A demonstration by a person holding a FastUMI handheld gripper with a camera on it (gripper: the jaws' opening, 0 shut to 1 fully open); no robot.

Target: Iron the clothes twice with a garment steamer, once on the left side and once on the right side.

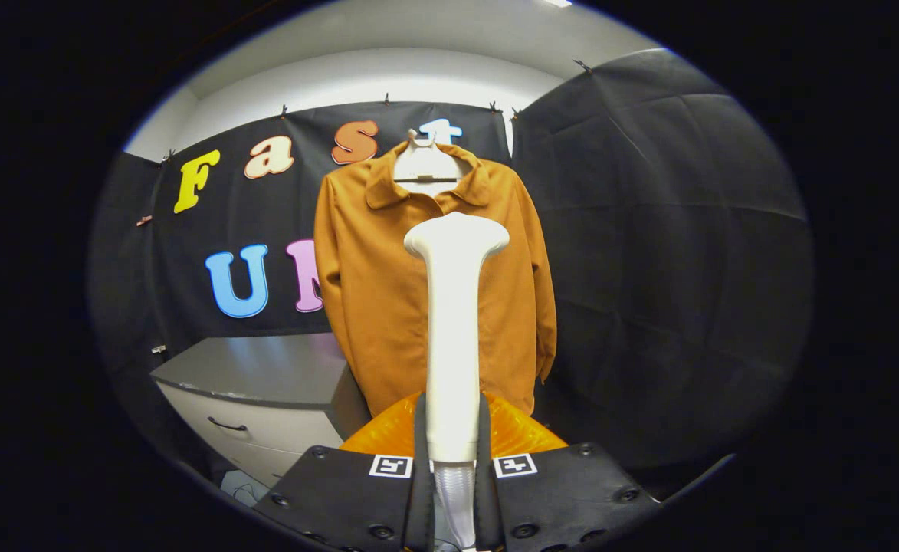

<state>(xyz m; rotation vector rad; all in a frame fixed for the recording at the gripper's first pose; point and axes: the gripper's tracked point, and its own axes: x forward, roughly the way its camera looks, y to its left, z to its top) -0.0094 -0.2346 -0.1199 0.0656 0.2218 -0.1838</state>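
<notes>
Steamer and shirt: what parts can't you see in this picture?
- Gripper view: the steamer is clamped by the gripper; its face points away, so steam can't be told.
- The orange shirt: its middle front is hidden behind the steamer.
- The hanger: its hook is too small to make out.

From my remote seat I find almost nothing to read. The two small square markers [390,465] on the tongs [453,460], one on each finger either side of the white garment steamer [451,330] handle clamped between them, carry only black-and-white block patterns, no letters or numbers. The steamer itself shows no brand or label from this side. The orange shirt [388,291] hanging beyond the steamer head has no visible tag or print, and the grey cabinet [265,383] left of the shirt bears no writing I can make out.
</notes>
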